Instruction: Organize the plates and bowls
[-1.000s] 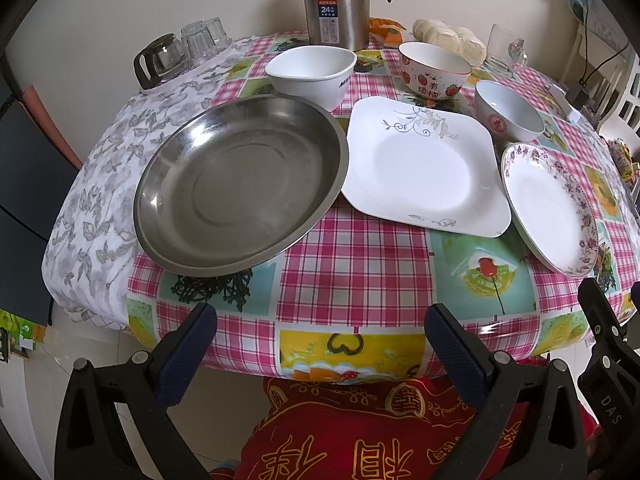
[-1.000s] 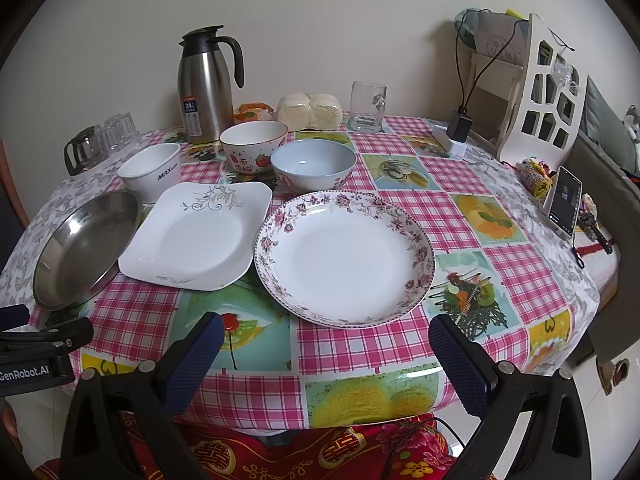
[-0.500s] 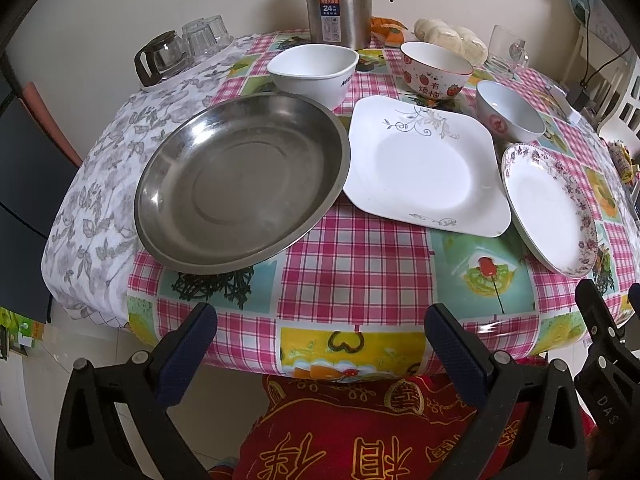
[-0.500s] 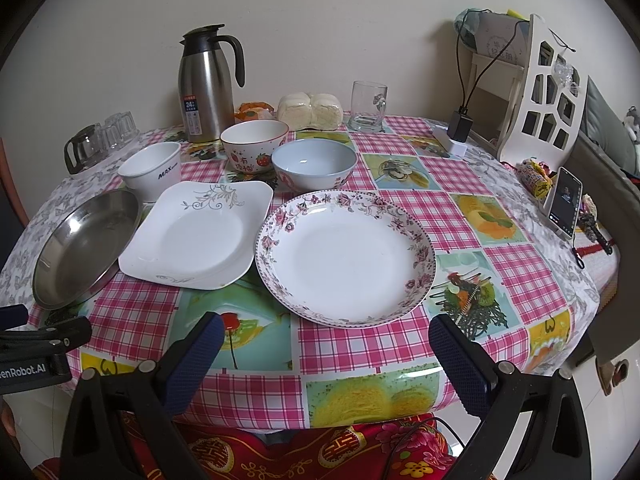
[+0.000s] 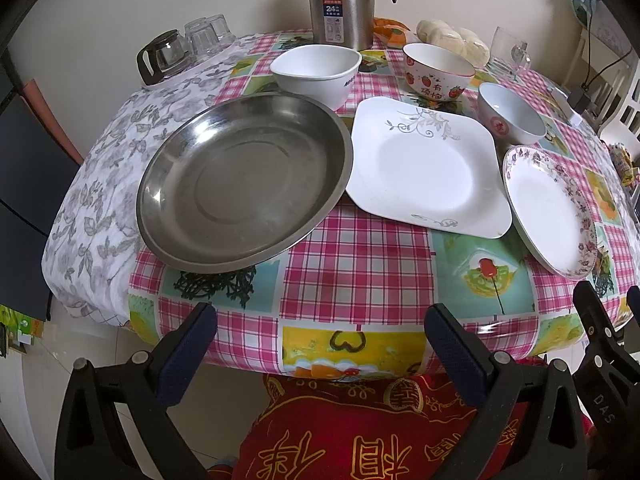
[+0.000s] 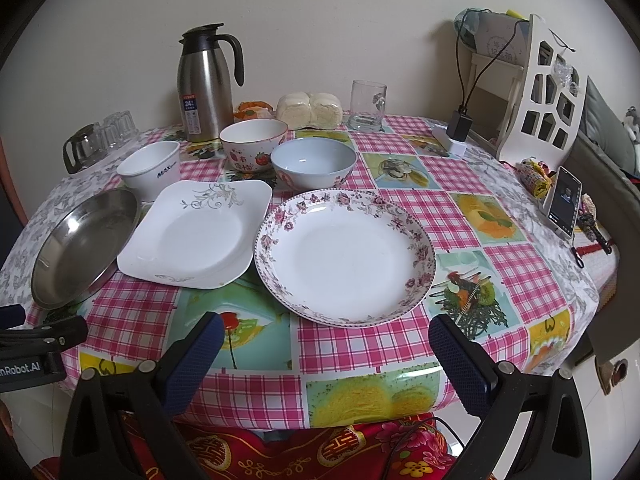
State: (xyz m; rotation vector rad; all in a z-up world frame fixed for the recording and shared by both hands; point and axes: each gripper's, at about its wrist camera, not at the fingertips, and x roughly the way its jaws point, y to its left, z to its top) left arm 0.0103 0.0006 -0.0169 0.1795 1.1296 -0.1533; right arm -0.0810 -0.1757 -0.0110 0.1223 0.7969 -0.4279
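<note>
The left tongs (image 5: 320, 344) gape wide and empty at the table's (image 5: 352, 276) near edge, the steel dish (image 5: 244, 184) ahead to their left and the square white plate (image 5: 428, 168) ahead to their right, its corners set diamond-wise. The right tongs (image 6: 322, 354), equally wide and empty, sit just short of the floral round plate (image 6: 346, 252). Behind stand three upright bowls: white (image 6: 150, 168), strawberry (image 6: 254, 148) and pale blue (image 6: 314, 162) (the flask's (image 5: 342, 0) top is cut off in the left view).
</note>
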